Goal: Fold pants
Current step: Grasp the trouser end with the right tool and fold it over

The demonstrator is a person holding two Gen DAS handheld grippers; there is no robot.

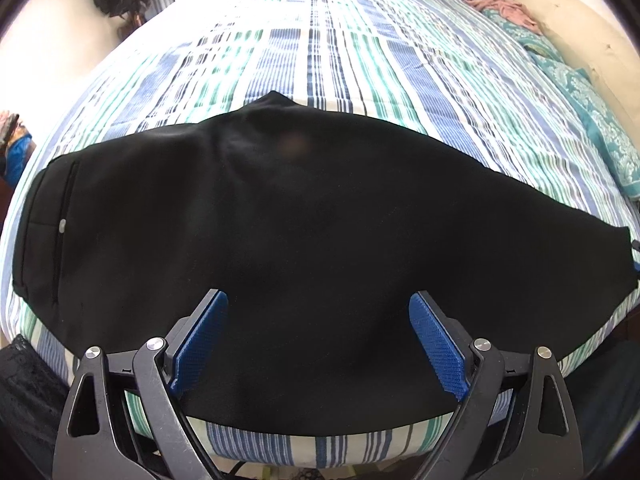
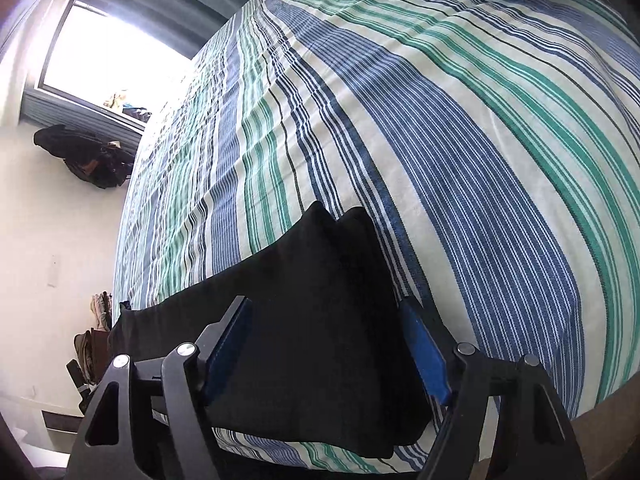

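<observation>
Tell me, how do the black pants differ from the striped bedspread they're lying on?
The black pants are plain and dark, with no pattern; the bedspread is pale with blue, green and dark stripes. The pants take up only a strip by the near edge of the bed, while the bedspread runs across the whole bed. The pants lie doubled, their leg ends stacked; the bedspread is one smooth layer. Both are soft cloth, lying flat.
</observation>
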